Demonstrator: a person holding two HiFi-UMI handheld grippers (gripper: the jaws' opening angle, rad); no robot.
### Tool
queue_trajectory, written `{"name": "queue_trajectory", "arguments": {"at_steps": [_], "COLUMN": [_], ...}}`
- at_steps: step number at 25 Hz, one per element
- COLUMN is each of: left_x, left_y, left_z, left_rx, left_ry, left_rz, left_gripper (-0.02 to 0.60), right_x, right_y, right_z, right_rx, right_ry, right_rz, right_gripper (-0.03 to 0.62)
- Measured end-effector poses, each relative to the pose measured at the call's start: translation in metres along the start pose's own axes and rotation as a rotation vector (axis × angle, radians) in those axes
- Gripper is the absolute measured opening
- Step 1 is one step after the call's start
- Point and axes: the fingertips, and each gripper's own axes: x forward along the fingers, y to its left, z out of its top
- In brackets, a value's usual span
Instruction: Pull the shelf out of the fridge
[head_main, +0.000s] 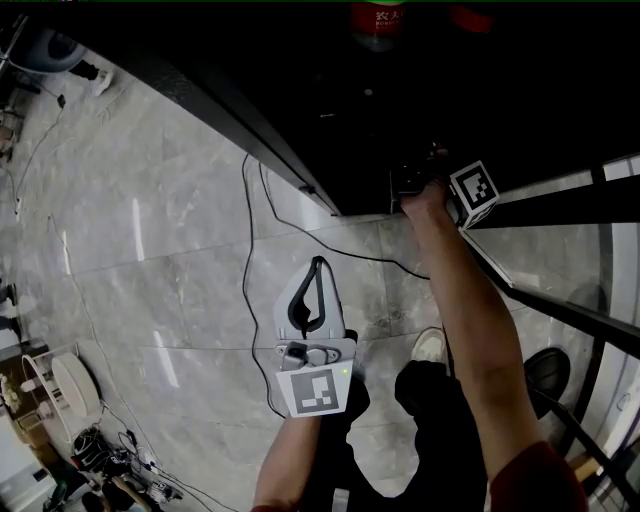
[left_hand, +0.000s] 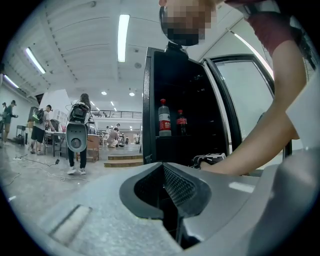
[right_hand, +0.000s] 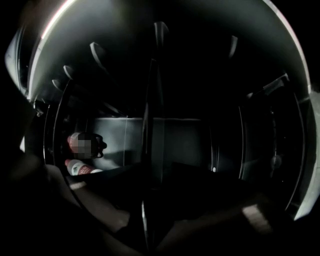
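The black fridge (head_main: 450, 100) stands open, its inside very dark. My right gripper (head_main: 412, 182) reaches into its lower part, marker cube (head_main: 474, 192) just outside. In the right gripper view the shelf (right_hand: 149, 125) shows edge-on as a thin upright line running down between my right gripper (right_hand: 147, 210) fingers, which close on it from both sides. My left gripper (head_main: 318, 265) hangs shut and empty over the floor near the person's legs. In its own view the left gripper (left_hand: 170, 192) faces the fridge (left_hand: 180, 115) from a short way off.
Two bottles (left_hand: 164, 118) stand on an upper shelf, and another bottle (right_hand: 80, 167) lies at the back left. The glass door (left_hand: 245, 100) is swung open to the right. A black cable (head_main: 248, 290) trails over the tiled floor. People stand far off in the hall.
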Motion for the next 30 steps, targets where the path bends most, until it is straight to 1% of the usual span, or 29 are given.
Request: {"name": "queue_trajectory", "arguments": {"at_steps": [4,6,10,13,19,23,26,30], "left_x": [-0.002,-0.003,-0.004,-0.007,-0.008,-0.01,-0.014,-0.018], "left_y": [0.001,0.003,0.005,0.004,0.01,0.012,0.018,0.021], "left_z": [0.0,-0.001,-0.005,-0.007,0.0,0.002,0.002,0.008], "left_rx": [0.0,-0.001,-0.006,-0.01,-0.006,-0.016,-0.028,-0.031], "left_ry": [-0.002,0.002,0.008,0.011,0.003,0.004,0.008,-0.012], "left_rz": [0.003,0.006,0.009,0.007,0.016,0.028,0.05,0.057], "left_gripper": [-0.002,-0.002,-0.002,-0.002,-0.002,-0.002,-0.002,-0.002], "right_x": [0.002,0.005,0.017,0.016,0.009,-0.004,-0.014,-0.031], "right_y": [0.002,0.003,0.005,0.003,0.007,0.005,0.002,0.006], "right_z": [0.002,0.001,-0.009,-0.009,-0.009,-0.01,-0.009,-0.014], "right_rx": [0.012,0.036,0.029,0.033,0.028,0.042,0.047,0.051], "right_ry": [-0.029,-0.056,-0.042,-0.048,-0.023,-0.012,-0.013,-0.008], "right_rz": [0.008,0.012,0.003,-0.002,0.005,0.006,0.004,0.003], "right_gripper": [0.077,0.06,0.017,0.014,0.012,0.012,0.012,0.011]}}
